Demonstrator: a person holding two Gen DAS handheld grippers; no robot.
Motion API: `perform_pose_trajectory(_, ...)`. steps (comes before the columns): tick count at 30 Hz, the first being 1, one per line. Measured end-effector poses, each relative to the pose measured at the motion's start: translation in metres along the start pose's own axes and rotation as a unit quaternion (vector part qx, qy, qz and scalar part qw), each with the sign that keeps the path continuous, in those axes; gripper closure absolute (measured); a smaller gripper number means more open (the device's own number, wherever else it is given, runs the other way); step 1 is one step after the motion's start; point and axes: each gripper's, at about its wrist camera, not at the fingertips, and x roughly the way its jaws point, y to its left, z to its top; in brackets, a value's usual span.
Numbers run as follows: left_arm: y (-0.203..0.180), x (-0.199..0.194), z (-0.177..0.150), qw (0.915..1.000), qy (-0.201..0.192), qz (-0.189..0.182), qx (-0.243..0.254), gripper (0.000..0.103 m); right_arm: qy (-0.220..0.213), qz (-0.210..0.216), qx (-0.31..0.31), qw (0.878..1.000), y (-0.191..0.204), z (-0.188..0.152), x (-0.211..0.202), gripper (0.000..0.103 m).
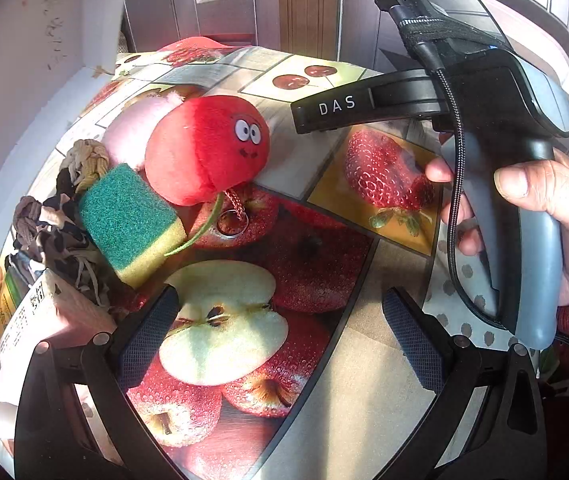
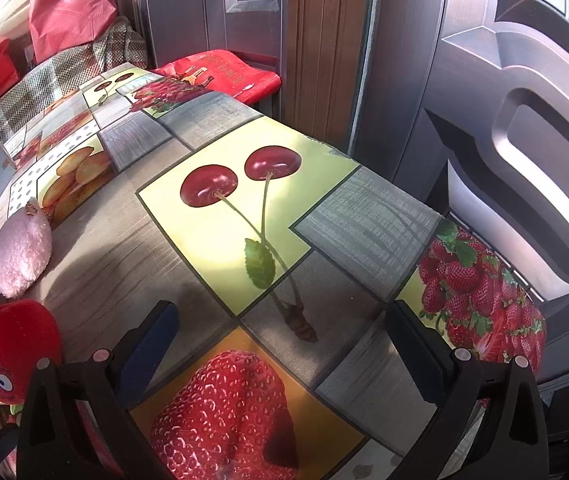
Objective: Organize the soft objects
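A red plush toy with eyes point(image 1: 204, 152) lies on the fruit-print tablecloth point(image 1: 324, 248), its key ring point(image 1: 233, 222) trailing below it. A pink plush point(image 1: 132, 128) sits behind it, a green and yellow sponge point(image 1: 128, 220) at its left, and knotted rope and patterned cloth point(image 1: 64, 216) further left. My left gripper point(image 1: 280, 320) is open and empty, just in front of this pile. My right gripper point(image 2: 284, 336) is open and empty over bare cloth; it shows in the left wrist view point(image 1: 484, 100), held by a hand. The red plush point(image 2: 8, 352) and pink plush point(image 2: 20, 260) lie at its left.
A printed cardboard box point(image 1: 44, 320) lies at the lower left by the cloth pile. A white wall point(image 1: 24, 60) borders the table's left. Doors point(image 2: 524, 140) stand behind the table. A red cushion point(image 2: 224, 72) and red bags point(image 2: 68, 8) sit beyond the far edge.
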Motion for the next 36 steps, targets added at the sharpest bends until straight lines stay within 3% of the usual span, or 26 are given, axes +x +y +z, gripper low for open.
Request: perform_pose_trajectory(36,0.0000,0.0003,-0.0002,1.0000,-0.001,-0.001,0.000,0.001,-0.001,0.001,0.000,1.000,0.0032,-0.0005,-0.0004,0.000)
